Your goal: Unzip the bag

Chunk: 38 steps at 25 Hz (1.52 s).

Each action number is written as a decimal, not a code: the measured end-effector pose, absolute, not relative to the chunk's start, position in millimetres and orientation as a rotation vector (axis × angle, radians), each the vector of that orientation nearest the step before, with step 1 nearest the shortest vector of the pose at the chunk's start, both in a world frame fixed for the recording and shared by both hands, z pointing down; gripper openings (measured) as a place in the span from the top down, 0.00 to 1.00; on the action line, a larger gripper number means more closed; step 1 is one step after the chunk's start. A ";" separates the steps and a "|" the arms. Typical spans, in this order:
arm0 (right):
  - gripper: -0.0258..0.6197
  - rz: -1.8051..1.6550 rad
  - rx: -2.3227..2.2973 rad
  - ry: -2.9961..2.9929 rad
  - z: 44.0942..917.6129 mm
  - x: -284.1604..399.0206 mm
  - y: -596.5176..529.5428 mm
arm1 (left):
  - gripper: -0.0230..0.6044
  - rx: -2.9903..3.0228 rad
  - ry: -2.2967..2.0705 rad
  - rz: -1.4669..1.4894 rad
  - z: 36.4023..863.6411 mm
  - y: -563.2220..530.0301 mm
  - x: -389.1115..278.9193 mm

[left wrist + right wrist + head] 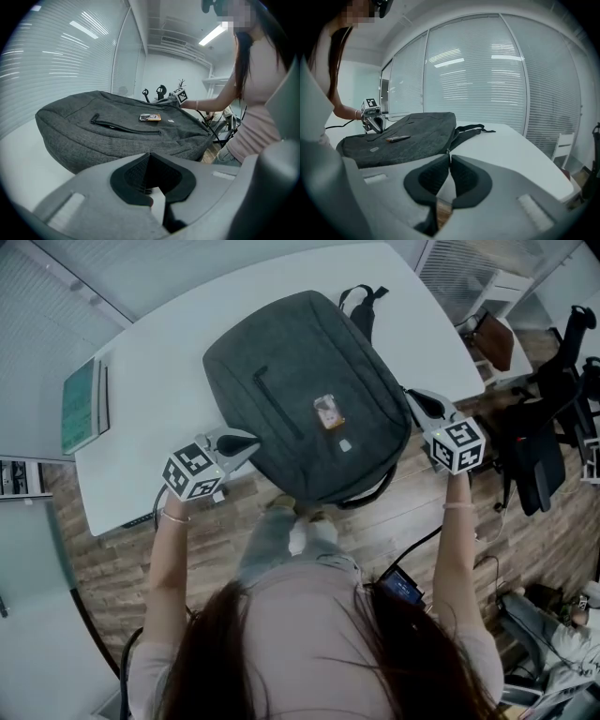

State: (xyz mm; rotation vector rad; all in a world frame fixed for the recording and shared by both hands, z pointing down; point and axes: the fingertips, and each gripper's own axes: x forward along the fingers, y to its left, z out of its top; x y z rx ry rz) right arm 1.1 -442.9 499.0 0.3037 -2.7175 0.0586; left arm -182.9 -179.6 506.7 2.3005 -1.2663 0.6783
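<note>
Left tool (pixel 249 442), right tool (pixel 413 396) flank bag (pixel 281 362)

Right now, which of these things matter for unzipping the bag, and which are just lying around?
For the job: backpack, zipper pull, left gripper, right gripper.
Just lying about: green book, office chair, brown bag.

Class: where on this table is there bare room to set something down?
Bare table between the green book and the backpack; also the far corner beyond its straps. Crowded at the near edge, where the left gripper and right gripper flank the backpack.
</note>
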 end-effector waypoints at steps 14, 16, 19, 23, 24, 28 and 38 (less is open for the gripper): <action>0.93 0.022 0.243 -2.713 496.6 -21.5 -456.7 | 0.95 2.290 -1.249 0.668 506.7 -180.7 -183.4; 0.93 0.019 0.234 -2.713 496.1 -25.4 -458.3 | 0.95 2.289 -1.245 0.666 506.7 -180.4 -183.4; 0.92 0.017 0.217 -2.711 495.5 -31.1 -461.7 | 0.95 2.286 -1.243 0.664 506.8 -180.6 -183.3; 0.92 0.028 0.197 -2.715 495.1 -35.7 -465.2 | 0.95 2.289 -1.242 0.667 507.0 -181.0 -180.9; 0.92 0.033 0.190 -2.716 495.0 -37.6 -466.1 | 0.95 2.288 -1.241 0.667 507.0 -180.7 -180.8; 0.92 0.065 0.149 -2.731 493.1 -45.5 -469.8 | 0.95 2.279 -1.226 0.661 506.2 -181.0 -181.7; 0.92 0.061 0.074 -2.727 490.7 -70.5 -478.8 | 0.95 2.268 -1.210 0.657 507.9 -182.1 -183.3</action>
